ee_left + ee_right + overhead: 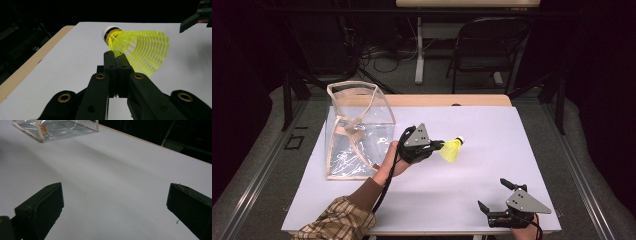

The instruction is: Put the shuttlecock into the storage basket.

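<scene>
A yellow mesh shuttlecock (452, 149) with a white cork tip hangs over the middle of the white table (492, 120). My left gripper (439, 145) is shut on the rim of its skirt. In the left gripper view the two jaws (116, 53) press together on the yellow mesh of the shuttlecock (140, 47), with the cork pointing away. My right gripper (493, 194) rests near the table's front right edge, open, with nothing between its fingers. The right gripper view has its black pads (40, 205) wide apart over bare table.
A clear plastic bag (357, 130) with beige trim stands open-topped at the table's left, just behind my left hand; its corner shows in the right gripper view (55, 127). A wooden edge (447, 100) runs along the back. A folding chair (487, 45) stands beyond.
</scene>
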### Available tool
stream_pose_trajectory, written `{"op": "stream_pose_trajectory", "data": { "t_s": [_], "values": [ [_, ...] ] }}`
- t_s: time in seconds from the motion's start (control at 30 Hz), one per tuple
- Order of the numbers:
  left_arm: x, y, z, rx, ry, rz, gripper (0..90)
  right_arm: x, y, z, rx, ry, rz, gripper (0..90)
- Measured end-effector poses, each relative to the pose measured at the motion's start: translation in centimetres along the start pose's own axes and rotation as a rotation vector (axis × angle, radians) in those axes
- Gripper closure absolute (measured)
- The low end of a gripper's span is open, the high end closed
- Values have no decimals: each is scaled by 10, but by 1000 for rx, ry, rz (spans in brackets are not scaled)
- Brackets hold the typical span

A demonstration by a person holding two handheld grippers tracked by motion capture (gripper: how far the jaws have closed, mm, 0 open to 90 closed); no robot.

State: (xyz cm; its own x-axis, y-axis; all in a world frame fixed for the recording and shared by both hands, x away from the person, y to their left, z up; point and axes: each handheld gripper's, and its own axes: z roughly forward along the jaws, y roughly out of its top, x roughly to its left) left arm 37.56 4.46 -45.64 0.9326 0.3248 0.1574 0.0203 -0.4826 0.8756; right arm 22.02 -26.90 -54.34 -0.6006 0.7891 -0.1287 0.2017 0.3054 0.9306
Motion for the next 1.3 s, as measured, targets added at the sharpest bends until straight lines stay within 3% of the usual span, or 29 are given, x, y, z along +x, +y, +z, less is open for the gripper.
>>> {"op": "stream_pose_trajectory", "data": {
  "t_s": [0.87,1.3],
  "values": [
    [17,-4,-7,-8,54,-20,895,0,0,0,6,-2,2,6],
    [25,1,-20,-20,91,-21,895,1,-1,1,11,-3,-3,6]
  ]
}}
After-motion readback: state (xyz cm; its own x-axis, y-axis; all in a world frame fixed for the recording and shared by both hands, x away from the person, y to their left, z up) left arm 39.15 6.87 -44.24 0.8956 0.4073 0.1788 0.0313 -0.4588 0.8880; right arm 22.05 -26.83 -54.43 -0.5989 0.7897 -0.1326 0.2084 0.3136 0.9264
